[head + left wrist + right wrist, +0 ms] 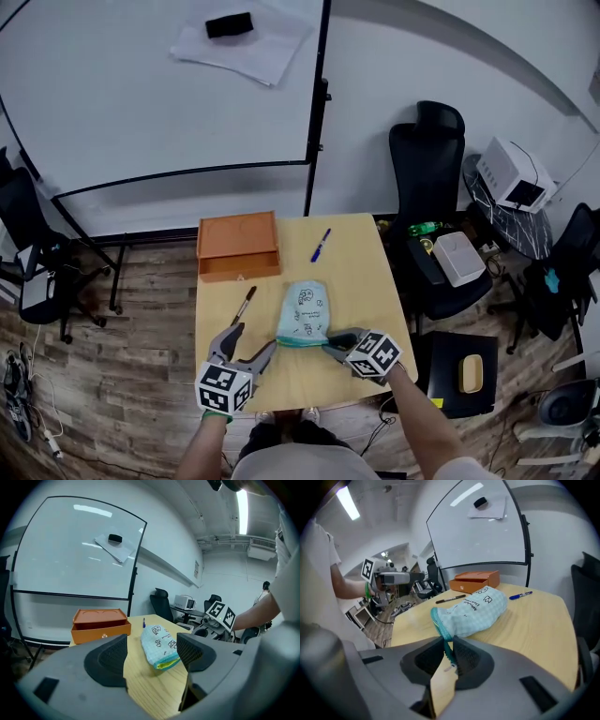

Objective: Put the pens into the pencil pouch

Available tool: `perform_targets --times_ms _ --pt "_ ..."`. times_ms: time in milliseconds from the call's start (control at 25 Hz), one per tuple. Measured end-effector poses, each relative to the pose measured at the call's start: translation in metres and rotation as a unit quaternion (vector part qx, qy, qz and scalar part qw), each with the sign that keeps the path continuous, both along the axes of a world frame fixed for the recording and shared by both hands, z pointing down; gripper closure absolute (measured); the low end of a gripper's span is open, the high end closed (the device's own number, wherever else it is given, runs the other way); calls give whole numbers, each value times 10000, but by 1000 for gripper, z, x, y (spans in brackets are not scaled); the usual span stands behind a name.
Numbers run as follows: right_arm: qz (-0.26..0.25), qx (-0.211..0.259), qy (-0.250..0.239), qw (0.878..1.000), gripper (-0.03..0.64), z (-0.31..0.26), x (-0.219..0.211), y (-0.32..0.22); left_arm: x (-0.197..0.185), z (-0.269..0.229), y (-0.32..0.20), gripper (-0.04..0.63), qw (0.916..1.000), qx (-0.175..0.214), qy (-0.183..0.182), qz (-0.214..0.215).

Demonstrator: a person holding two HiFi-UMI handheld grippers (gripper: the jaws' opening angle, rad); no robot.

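Nearest, the right gripper [449, 656] pinches the pouch [305, 314] by its zipper edge at mid-table, while the left gripper [152, 656] hangs spread and empty beside it. Nothing seems packed yet: the blue pen [321, 245] and dark pen [244, 306] lie loose on the table [366, 281].

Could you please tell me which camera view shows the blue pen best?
The head view: the blue pen lies whole and unobstructed on the table beyond the pouch. The right gripper view shows the blue pen small and side-on beside the pouch; the left gripper view shows only a small sliver.
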State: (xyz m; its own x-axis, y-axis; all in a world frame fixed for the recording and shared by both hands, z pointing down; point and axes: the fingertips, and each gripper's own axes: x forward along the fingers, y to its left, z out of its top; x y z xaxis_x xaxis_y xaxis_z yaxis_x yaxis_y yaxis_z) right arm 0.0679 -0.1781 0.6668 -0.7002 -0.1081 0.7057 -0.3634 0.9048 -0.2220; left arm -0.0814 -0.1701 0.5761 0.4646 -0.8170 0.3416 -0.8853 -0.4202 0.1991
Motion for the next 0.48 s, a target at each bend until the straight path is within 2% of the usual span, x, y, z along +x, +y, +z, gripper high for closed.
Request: perform_targets --times_ms 200,480 --pt "633 -545 -917 9923 563 -35 -12 -4 -12 -11 -5 273 9999 161 -4 -35" --pt "1454 -776 -2032 9652 566 -88 -16 -20 -24 -27 -18 273 9993 370 -43 -16"
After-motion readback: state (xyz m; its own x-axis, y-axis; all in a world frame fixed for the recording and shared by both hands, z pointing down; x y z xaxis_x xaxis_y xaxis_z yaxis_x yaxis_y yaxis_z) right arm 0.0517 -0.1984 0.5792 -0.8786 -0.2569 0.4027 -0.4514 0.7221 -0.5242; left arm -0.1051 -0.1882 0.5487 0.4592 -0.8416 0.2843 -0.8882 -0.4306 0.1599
